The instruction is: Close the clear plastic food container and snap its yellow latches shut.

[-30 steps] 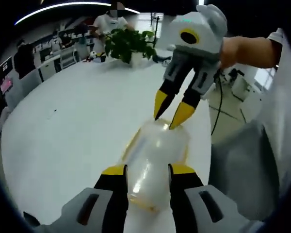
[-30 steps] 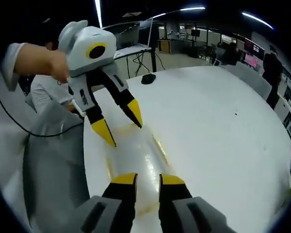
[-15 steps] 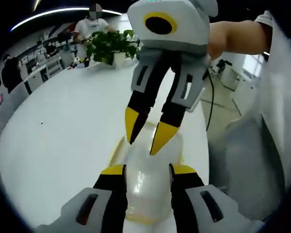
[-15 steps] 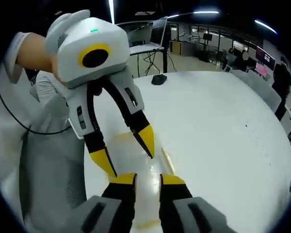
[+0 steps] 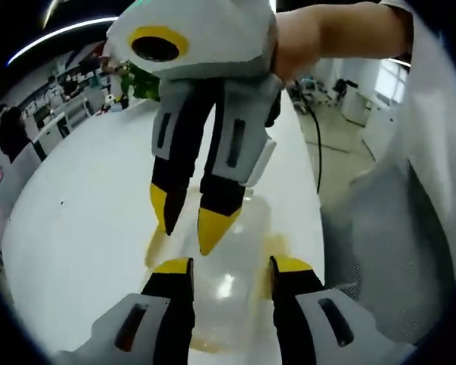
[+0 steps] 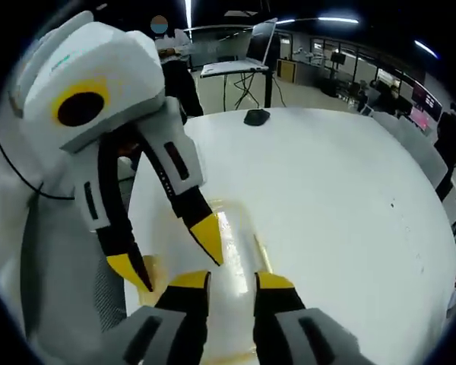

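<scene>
Container sits low-centre between my spread left gripper; right gripper, spread too, could shove it sideways.

White round table in an open office

The table is white and glossy, with a tiny dark speck near its left side in the left gripper view; a green plant stands at its far edge; a dark mouse-like object lies on the far part of the tabletop in the right gripper view; beyond it stands a tall stand with a laptop; a black cable hangs past the table edge over the floor; people stand in the background among desks; a pink-lit screen glows at the far right; long ceiling lights run overhead.
</scene>
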Action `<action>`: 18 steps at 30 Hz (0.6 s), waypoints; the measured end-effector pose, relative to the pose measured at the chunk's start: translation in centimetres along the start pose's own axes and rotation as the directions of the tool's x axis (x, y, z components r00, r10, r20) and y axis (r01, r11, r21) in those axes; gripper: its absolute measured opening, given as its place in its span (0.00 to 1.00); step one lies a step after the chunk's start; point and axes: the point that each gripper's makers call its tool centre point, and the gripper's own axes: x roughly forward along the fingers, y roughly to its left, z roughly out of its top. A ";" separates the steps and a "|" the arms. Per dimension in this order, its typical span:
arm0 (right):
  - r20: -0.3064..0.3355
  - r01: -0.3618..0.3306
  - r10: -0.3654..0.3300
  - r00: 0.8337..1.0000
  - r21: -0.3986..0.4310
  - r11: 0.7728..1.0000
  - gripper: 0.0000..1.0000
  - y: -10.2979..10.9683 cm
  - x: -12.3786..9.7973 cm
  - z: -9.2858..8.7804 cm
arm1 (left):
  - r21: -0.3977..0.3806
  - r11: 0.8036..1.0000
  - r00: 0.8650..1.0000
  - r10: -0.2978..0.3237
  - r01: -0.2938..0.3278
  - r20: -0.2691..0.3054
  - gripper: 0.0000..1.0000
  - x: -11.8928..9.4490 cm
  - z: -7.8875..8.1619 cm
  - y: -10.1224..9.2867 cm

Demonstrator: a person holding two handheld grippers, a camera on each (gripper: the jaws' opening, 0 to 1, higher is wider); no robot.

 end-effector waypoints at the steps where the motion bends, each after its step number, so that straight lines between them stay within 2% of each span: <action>1: -0.001 -0.001 0.001 1.000 -0.005 1.000 0.23 0.0 0.0 0.0 | 0.046 0.999 0.999 0.019 -0.017 -0.036 0.45 0.1 -0.6 0.3; 4: -0.010 -0.012 0.012 1.000 -0.042 0.999 0.29 -0.1 0.1 0.2 | 0.041 0.999 1.000 -0.002 0.003 -0.016 0.47 0.3 -0.4 -0.4; 6: -0.021 -0.008 0.007 1.000 -0.057 0.998 0.32 -0.3 0.2 0.2 | 0.054 0.998 0.999 0.014 -0.013 -0.031 0.48 0.4 -0.6 -0.2; 8: -0.042 -0.016 0.013 0.999 -0.073 0.997 0.31 -0.4 0.4 0.1 | 0.058 0.998 0.999 0.013 -0.011 -0.033 0.47 0.5 -0.7 -0.3; 11: -0.058 -0.016 0.010 0.998 -0.103 0.995 0.32 -0.5 0.3 0.2 | 0.025 1.000 1.000 0.011 -0.010 -0.029 0.47 0.5 -0.5 -0.4; 13: -0.065 -0.024 0.017 0.998 -0.103 0.994 0.33 -0.8 0.3 0.2 | 0.068 0.997 0.999 0.027 -0.025 -0.040 0.47 0.6 -0.7 -0.4; 18: -0.092 -0.067 0.056 0.994 -0.119 0.991 0.38 -1.1 0.6 0.0 | 0.102 0.994 0.997 0.049 -0.043 -0.057 0.48 0.9 -1.1 -0.2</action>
